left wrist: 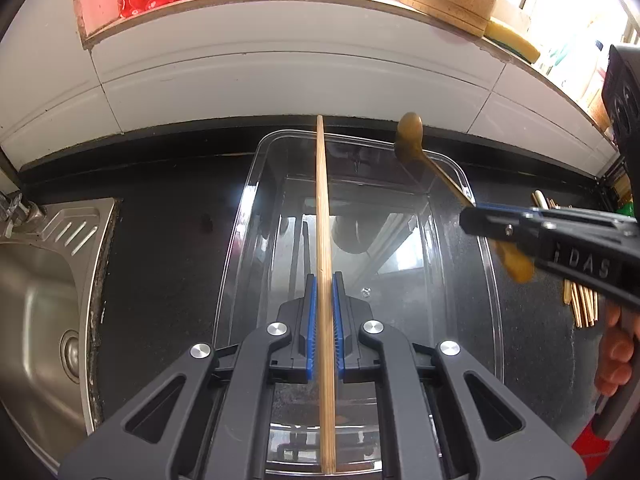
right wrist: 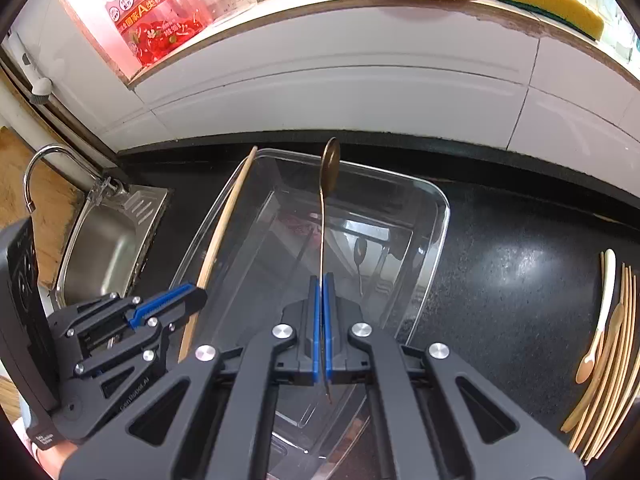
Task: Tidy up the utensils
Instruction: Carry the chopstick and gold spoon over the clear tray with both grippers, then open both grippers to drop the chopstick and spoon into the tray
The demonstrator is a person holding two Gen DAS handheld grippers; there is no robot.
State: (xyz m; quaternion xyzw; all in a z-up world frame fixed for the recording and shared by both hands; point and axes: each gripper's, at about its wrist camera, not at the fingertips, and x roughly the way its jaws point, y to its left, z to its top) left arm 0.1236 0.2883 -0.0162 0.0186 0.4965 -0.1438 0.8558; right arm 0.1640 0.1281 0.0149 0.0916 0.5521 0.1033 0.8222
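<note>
Above the clear plastic bin (left wrist: 486, 264) on the black desk (right wrist: 520, 248):
Left tool (left wrist: 324, 312) clamps a pale bamboo chopstick (left wrist: 323, 208); right tool (right wrist: 322, 320) pinches a brownish-gold spoon (right wrist: 329, 172), bowl forward.

The clear bin (right wrist: 424, 216) lies open-topped on the tabletop (right wrist: 520, 264), its inside bare, so there is room to go down into it. Above it, the chopstick (left wrist: 323, 216) and the spoon (right wrist: 325, 216) jut forward side by side, narrowing the passage between them. To the left the sink (right wrist: 104, 252) and faucet (right wrist: 44, 164) close in; to the right a bundle of utensils (right wrist: 616, 336) lies on the tabletop, with bare dark surface between it and the bin. The tiled wall (right wrist: 360, 92) blocks the far side.
</note>
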